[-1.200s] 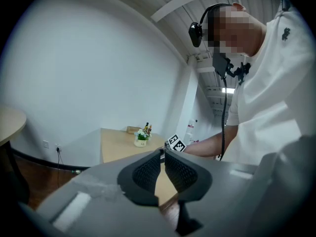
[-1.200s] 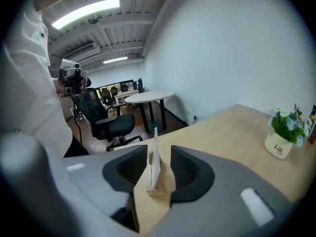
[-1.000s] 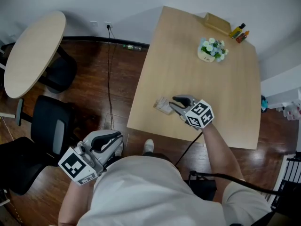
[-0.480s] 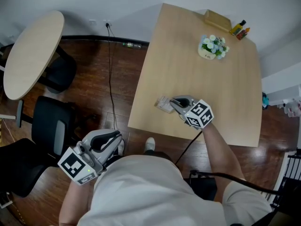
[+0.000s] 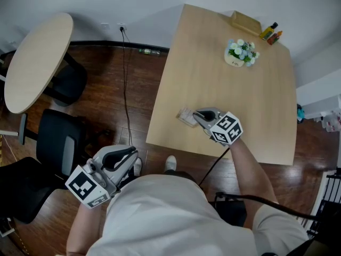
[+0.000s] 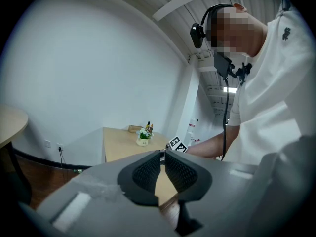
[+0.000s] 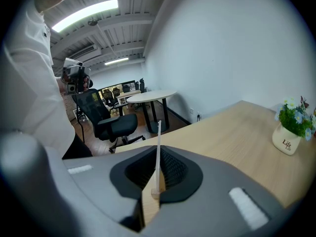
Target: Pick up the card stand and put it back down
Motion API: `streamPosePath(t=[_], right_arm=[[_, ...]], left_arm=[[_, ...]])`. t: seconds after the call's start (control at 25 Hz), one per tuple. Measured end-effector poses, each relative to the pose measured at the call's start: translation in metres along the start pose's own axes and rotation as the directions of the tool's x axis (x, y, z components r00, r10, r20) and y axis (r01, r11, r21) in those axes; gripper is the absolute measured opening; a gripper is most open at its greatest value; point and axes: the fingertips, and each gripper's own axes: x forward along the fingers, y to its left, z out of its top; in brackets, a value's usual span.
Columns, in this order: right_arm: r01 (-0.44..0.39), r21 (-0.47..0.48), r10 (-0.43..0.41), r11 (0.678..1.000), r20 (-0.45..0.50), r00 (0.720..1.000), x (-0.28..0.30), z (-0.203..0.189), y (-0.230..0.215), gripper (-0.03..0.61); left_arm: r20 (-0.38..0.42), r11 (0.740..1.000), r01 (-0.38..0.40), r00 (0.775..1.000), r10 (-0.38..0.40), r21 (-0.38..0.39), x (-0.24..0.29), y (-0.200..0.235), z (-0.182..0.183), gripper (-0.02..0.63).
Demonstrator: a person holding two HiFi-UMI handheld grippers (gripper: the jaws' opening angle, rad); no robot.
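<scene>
Of the two tools, the right tool (image 5: pixel 196 116) is pressed together, pinching the one card stand (image 7: pixel 158 147) by its thin upright sheet, near the near left corner of the surface (image 5: pixel 229 105). Whether the stand's base touches the surface cannot be told. The left tool (image 6: pixel 162 154) is closed and empty, low beside the person, off the surface. Well apart at the far end are one flower pot (image 5: pixel 241 55), one box (image 5: pixel 246 23) and two bottles (image 5: pixel 272 36). One round table (image 5: pixel 37 60) and two black chairs (image 5: pixel 58 143) stand to the left.
</scene>
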Motion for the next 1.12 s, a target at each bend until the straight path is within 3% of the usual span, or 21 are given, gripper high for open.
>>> streamPosePath(t=[0.44,1.12], right_arm=[[0.041,-0.014,-0.04,0.999,0.033,0.999,-0.019,0.02,0.002,0.02],[0.161,-0.041,-0.157,0.986,0.084,0.984,-0.065,0.071,0.027,0.02]], left_arm=[[0.003,1.0,0.018,1.0,-0.018,0.015,-0.01,0.0,0.001,0.034],[0.016,0.992,0.119,0.993,-0.12,0.044,-0.032,0.009,0.005,0.034]])
